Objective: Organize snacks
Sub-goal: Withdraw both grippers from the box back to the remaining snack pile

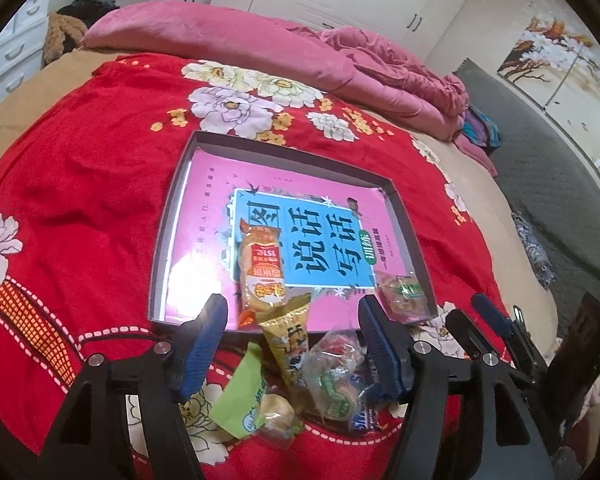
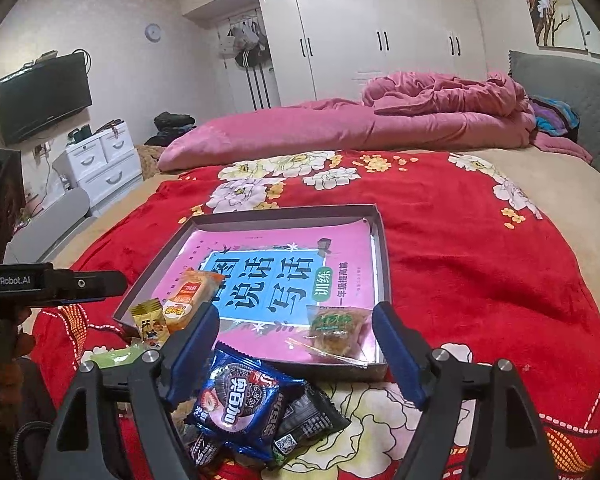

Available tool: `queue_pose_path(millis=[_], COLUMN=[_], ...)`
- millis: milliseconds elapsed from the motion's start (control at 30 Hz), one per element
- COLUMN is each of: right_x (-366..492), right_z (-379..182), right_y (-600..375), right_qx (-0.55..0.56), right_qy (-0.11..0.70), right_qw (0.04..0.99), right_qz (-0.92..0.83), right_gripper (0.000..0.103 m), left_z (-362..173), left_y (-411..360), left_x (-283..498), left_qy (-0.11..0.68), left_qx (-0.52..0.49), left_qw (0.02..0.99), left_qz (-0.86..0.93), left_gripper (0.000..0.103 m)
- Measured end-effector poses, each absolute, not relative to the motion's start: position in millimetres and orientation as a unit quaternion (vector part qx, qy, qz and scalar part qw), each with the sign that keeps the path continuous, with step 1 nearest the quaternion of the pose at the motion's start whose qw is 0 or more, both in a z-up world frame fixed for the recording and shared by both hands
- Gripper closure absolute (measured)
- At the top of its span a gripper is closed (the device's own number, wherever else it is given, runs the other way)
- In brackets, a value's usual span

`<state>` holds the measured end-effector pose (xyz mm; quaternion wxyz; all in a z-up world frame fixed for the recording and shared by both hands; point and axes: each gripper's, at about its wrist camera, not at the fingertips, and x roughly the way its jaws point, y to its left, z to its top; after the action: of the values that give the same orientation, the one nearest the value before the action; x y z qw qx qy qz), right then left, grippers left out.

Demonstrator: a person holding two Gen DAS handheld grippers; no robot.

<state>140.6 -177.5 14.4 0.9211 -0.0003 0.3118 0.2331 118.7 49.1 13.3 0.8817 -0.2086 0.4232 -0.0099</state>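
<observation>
The left gripper (image 1: 292,340) has its jaws apart, holding nothing. The orange snack (image 1: 260,272) lies in the tray (image 1: 162,240), just past them. The right gripper (image 2: 296,344) is open too, above the blue cookie pack (image 2: 240,396) on the bed (image 2: 480,248).

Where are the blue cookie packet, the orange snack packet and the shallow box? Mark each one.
blue cookie packet (image 2: 240,398): right wrist view, on its printed front.
orange snack packet (image 1: 260,268): left wrist view, on its middle.
shallow box (image 2: 382,256): right wrist view, on its right wall.
</observation>
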Motion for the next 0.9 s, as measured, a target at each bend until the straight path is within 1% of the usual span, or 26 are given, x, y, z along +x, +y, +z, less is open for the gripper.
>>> queue_pose_path(millis=[433,533,600,733,900], right_x=[132.9,130.4,128.8,126.2,124.3], right_z=[16.1,17.1,17.9,18.8,19.0], right_y=[-177.2,-177.1,-177.7,-178.8,-178.6], right_qx=[-0.003,-0.004,-0.003,-0.001,-0.002], right_qy=[0.316,0.315,0.314,0.313,0.315], right_qw=[0.921,0.922,0.923,0.923,0.922], right_qz=[0.226,0.224,0.224,0.223,0.223], right_gripper=[0.024,0.024,0.023,0.018,0.018], left_z=[13.7,13.2,12.8,11.3,9.5], left_y=[35.1,31.5,30.5,29.7,29.4], left_x=[109.8,107.8,106.5,104.4,100.6], left_qy=[0.428,0.430,0.430,0.434,0.438], left_qx=[-0.200,-0.198,-0.194,-0.185,-0.183], left_qw=[0.881,0.880,0.881,0.882,0.880], left_qz=[-0.028,-0.032,-0.028,-0.018,-0.019], left_gripper=[0.033,0.029,0.028,0.027,0.027])
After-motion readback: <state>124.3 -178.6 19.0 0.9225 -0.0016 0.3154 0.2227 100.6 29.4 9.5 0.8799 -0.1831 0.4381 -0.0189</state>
